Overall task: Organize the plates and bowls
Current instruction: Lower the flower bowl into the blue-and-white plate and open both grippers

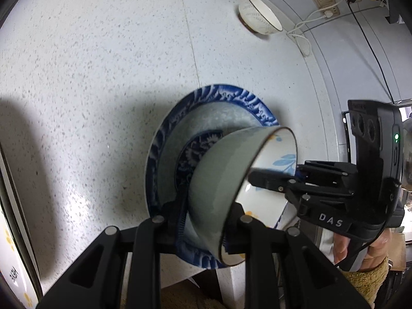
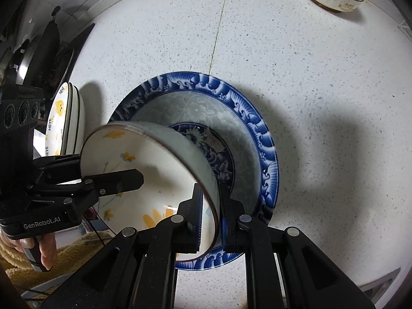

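Black fingers of my left gripper (image 1: 203, 228) fill the foreground of the left wrist view, nearly closed and pinching both the rim of the grey-green bowl (image 1: 219, 180) and the edge of the blue-patterned plate (image 1: 164, 154) behind it, so the pair travels as one above the speckled counter (image 1: 103, 77). Opposite, my right gripper (image 1: 267, 180) bites the bowl's far rim, its body lettered "DAS"; I judge two grips are needed to keep the tilted stack steady. A second bowl (image 1: 260, 15) waits near the wall sockets (image 1: 327, 2). From the right wrist view, my right gripper (image 2: 209, 221) is clamped all but shut on the bowl (image 2: 154, 164) rim with the plate (image 2: 252, 134) just behind, while the left gripper (image 2: 113, 180), marked "GenRobot.AI", reaches inside the bowl's flowered interior. Bear-printed plates (image 2: 64, 121) reading "HEYE" stand stacked at the left, likely where plates belong.
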Tool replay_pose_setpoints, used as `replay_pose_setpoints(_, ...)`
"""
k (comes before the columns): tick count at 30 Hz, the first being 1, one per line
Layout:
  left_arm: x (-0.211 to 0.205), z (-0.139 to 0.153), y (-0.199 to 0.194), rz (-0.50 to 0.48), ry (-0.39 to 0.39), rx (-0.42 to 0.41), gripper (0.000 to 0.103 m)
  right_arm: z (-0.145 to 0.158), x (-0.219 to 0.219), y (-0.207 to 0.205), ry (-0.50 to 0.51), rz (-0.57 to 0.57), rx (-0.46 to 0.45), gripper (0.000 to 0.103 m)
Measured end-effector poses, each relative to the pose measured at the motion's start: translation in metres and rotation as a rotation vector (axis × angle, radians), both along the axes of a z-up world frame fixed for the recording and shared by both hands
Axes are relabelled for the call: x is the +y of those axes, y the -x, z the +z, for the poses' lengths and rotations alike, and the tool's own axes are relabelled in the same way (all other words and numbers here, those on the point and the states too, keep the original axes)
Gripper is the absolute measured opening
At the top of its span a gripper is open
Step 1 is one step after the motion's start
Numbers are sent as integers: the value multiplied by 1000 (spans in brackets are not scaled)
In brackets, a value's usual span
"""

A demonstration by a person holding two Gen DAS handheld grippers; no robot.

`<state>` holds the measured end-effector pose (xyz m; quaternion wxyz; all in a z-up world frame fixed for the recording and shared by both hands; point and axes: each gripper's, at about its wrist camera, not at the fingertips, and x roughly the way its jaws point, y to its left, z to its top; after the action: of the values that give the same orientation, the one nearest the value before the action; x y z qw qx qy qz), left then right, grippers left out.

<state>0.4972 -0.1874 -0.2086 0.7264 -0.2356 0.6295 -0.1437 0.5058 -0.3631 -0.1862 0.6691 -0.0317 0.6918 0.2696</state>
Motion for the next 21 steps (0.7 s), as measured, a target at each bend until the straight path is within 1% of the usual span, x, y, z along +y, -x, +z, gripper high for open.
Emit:
replay_pose_setpoints(7, -7, 2, -11, -19, -52, -41, 20, -6, -12, -2, -31, -10, -8, 11)
replay_pose_setpoints(10, -8, 4, -14, -23, -80, -70, 20, -1, -16, 0, -48, -14, -20, 14)
replay_pose_setpoints(13, -4, 7, -14, -19, -86, -99, 20, 5, -18, 2, -56, -12, -43, 18)
replay_pose_setpoints(17, 4, 15, -11, -12, -94, -136, 20, 10, -23, 1, -61, -10, -63, 18)
replay_pose_setpoints(21, 10, 25, -7, -10, -121, -186, 20, 15, -31, 1, -78, -15, -81, 18)
